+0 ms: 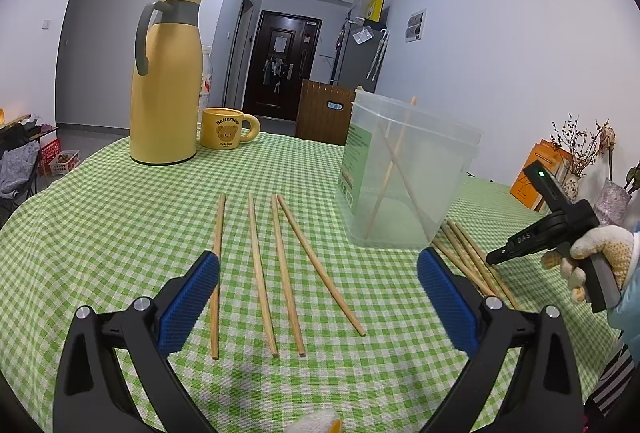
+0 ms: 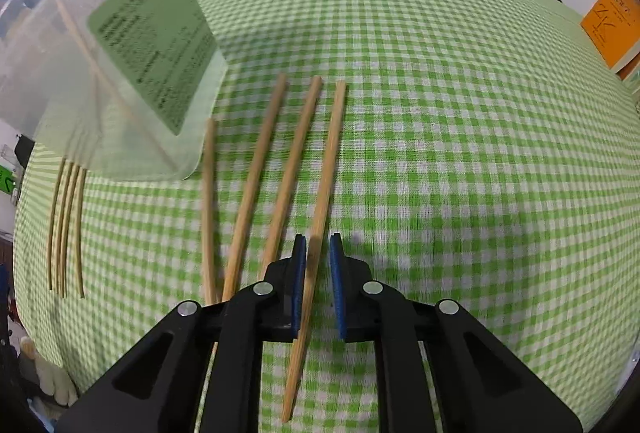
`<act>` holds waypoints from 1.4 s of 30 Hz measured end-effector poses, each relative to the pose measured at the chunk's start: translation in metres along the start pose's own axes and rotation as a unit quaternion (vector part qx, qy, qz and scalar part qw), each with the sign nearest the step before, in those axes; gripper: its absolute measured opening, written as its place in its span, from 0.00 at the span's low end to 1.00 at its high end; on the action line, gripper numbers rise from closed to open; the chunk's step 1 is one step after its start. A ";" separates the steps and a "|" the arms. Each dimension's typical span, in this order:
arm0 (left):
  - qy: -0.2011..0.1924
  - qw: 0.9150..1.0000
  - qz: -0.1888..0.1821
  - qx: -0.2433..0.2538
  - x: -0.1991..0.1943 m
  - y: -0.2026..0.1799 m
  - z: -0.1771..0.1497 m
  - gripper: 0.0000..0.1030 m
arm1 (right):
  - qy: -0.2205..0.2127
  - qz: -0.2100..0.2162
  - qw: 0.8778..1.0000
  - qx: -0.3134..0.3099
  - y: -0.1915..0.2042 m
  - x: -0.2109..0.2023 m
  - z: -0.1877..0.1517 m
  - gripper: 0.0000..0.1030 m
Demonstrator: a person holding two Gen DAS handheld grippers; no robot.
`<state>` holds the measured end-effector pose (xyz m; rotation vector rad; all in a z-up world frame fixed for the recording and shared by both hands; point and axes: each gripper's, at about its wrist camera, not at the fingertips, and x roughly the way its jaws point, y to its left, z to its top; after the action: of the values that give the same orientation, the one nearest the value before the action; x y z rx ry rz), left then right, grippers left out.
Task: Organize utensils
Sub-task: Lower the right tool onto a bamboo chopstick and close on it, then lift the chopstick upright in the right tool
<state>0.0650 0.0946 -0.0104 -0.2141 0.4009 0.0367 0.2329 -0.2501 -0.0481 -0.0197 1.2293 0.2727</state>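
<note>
The right tongs [image 2: 318, 253] are nearly closed around a chopstick [image 2: 320, 201] lying on the table [image 2: 440, 113]; the left tongs [image 1: 318, 273] are gaping wide, empty.

- Left gripper [image 1: 318, 265]: jaws spread wide, blue pads well apart, nothing between them, aimed slightly downward over the surface.
- Right gripper [image 2: 318, 247]: pointed steeply down, jaws nearly closed, narrow gap remaining.
- Right hand [image 1: 596, 257]: gloved, wrapped around the gripper's handle; light blue sleeve at the wrist.
</note>
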 end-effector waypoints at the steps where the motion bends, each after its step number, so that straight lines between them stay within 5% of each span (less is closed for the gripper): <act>1: -0.001 1.000 -0.001 0.000 0.000 0.000 0.000 0.93 | 0.007 0.003 1.000 0.001 0.001 0.003 0.002 0.11; 17: -0.009 1.000 -0.005 -0.005 -0.005 0.001 -0.002 0.93 | 0.040 -0.078 0.995 -0.041 0.050 0.024 0.012 0.09; 32: -0.008 1.000 -0.002 -0.011 -0.004 0.002 -0.001 0.93 | 0.036 -0.058 0.998 0.009 0.029 0.018 0.015 0.07; 37: -0.004 1.000 -0.001 -0.014 -0.002 0.005 -0.001 0.93 | -0.010 -0.042 0.999 0.027 0.013 0.000 0.011 0.06; 42: -0.004 1.000 0.000 -0.015 0.000 0.006 -0.001 0.93 | -0.111 -0.018 0.993 0.024 0.002 -0.037 0.000 0.07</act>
<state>0.0638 0.1007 -0.0122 -0.2432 0.3935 0.0436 0.2207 -0.2553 -0.0136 0.0288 1.0119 0.2076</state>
